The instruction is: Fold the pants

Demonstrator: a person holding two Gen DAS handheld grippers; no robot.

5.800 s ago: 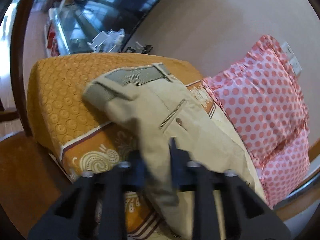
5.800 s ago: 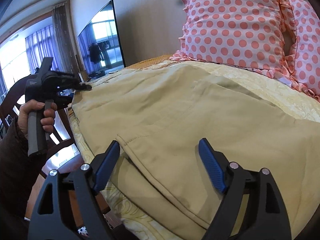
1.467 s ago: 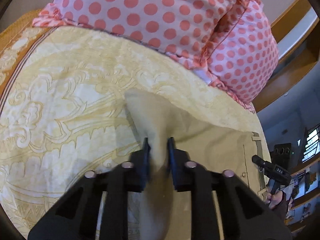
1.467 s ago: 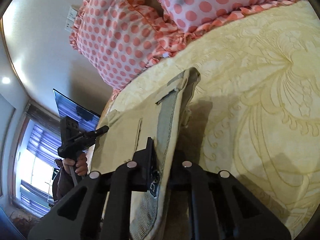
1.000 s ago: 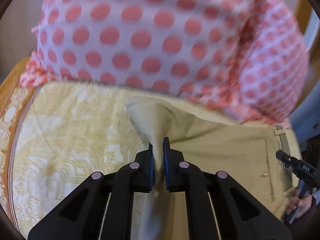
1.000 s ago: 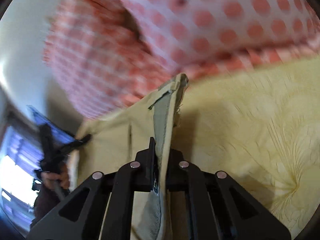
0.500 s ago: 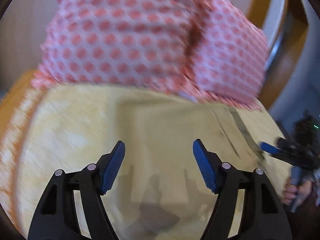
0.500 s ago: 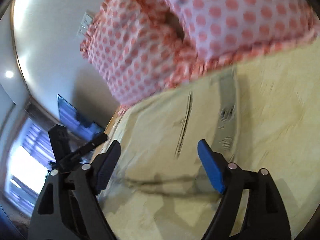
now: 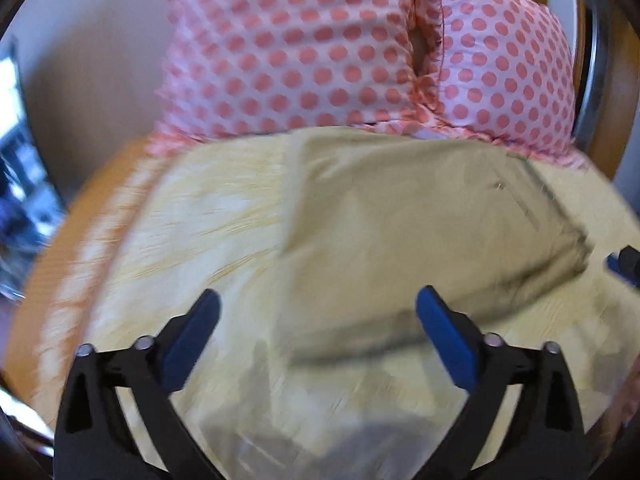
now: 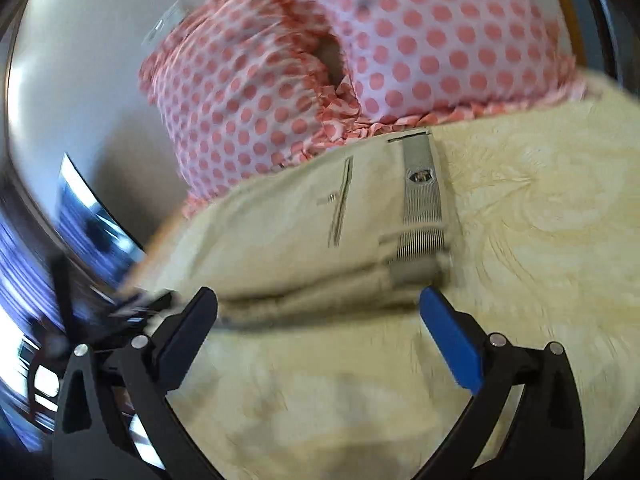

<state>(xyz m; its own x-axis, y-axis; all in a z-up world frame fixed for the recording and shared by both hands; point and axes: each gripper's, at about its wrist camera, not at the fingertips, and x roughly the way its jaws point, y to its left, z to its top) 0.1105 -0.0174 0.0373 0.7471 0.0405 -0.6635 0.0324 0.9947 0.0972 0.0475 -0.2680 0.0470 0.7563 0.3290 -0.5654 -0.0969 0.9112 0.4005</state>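
The khaki pants [image 9: 420,220] lie folded in a flat stack on the yellow bedspread [image 9: 208,216], just in front of the pillows. In the right wrist view the pants [image 10: 304,236] show a back pocket slit and the grey waistband [image 10: 420,192] at their right end. My left gripper [image 9: 318,320] is open and empty, held above the near edge of the pants. My right gripper [image 10: 318,320] is open and empty, just short of the folded edge. The tip of the right gripper [image 9: 624,264] shows at the far right of the left wrist view.
Two pink polka-dot pillows [image 9: 320,48] lean against the wall behind the pants; they also show in the right wrist view [image 10: 360,60]. A wooden headboard [image 9: 600,80] stands at the right. An orange mattress edge [image 9: 52,248] runs along the left. A dark screen [image 10: 88,216] stands far left.
Both grippers were shut on the pants a second ago, carrying a fold toward the pillows. They have let go, opened and drawn back. The pants now lie folded on the bed.
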